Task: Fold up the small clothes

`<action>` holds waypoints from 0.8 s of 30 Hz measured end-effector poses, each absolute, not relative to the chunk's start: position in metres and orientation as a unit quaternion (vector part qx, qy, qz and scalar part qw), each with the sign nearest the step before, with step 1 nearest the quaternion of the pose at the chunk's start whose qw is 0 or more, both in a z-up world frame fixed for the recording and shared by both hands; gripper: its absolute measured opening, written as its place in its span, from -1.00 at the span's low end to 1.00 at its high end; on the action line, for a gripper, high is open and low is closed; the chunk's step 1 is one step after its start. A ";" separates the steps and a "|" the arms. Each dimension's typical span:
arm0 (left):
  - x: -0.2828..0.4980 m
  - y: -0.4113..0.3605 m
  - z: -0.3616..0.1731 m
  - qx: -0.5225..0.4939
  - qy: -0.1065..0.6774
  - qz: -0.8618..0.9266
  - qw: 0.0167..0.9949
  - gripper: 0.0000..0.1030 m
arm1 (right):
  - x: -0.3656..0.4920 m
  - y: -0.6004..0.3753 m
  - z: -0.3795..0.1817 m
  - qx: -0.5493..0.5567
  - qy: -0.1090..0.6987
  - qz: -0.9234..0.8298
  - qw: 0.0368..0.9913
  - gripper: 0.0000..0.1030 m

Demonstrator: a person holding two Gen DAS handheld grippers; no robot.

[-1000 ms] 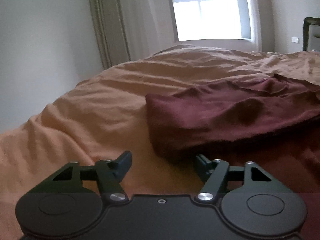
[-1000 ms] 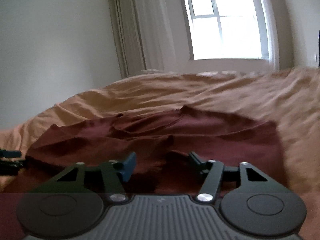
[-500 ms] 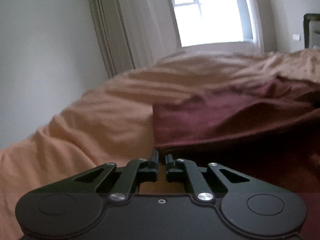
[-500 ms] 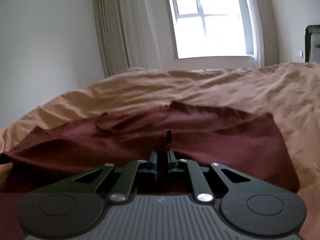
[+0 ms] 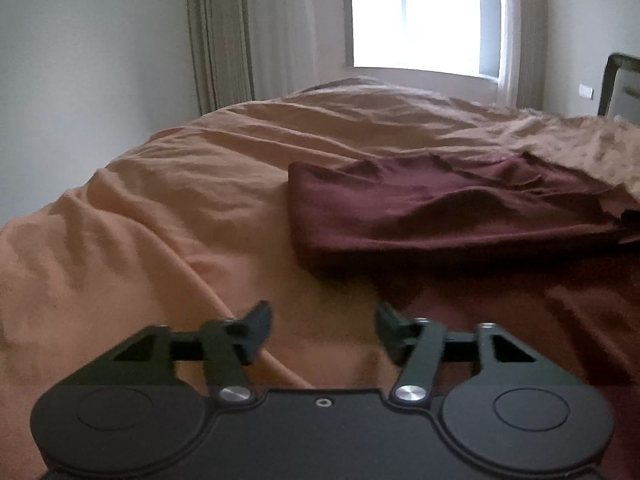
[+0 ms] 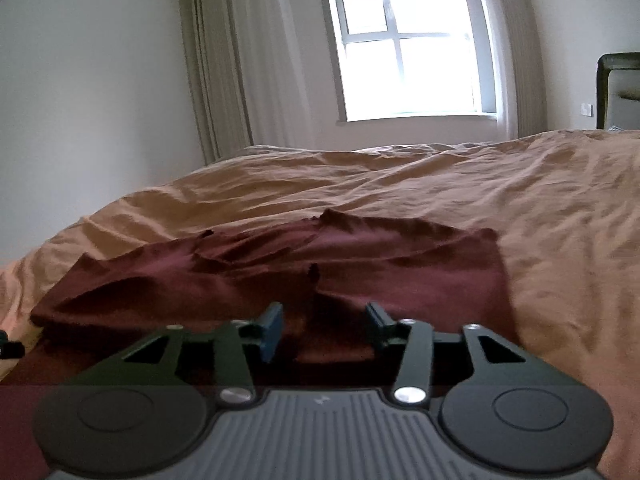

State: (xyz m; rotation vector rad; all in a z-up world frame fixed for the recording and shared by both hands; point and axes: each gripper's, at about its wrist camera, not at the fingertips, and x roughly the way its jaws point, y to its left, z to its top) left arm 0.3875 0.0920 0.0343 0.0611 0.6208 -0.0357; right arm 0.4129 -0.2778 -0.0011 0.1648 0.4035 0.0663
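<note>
A maroon garment (image 6: 340,272) lies rumpled on a bed covered by a tan duvet (image 6: 540,208). The right gripper (image 6: 324,326) hangs low over the garment's near edge, its jaws spread apart with a raised fold of the fabric between them. Behind the bed are a bright window (image 6: 408,52) and pale curtains (image 6: 240,72).

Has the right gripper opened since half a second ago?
Yes. The right gripper now stands open over the maroon garment; earlier its fingers pinched a fabric peak.
</note>
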 end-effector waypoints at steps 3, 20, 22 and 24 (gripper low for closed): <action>0.361 0.088 0.041 0.003 0.307 -0.035 0.951 0.65 | 0.380 -0.288 0.002 0.068 0.204 0.034 0.976 0.40; 0.221 0.058 0.034 0.008 0.334 -0.037 0.942 0.99 | 0.193 -0.290 -0.015 -0.035 0.184 0.040 0.981 1.00; 0.208 0.052 0.033 0.017 0.333 -0.037 0.942 0.99 | 0.175 -0.278 -0.022 -0.060 0.176 0.048 0.981 1.00; 0.195 0.046 0.032 0.029 0.330 -0.041 0.943 0.99 | 0.160 -0.265 -0.029 -0.087 0.169 0.055 0.980 1.00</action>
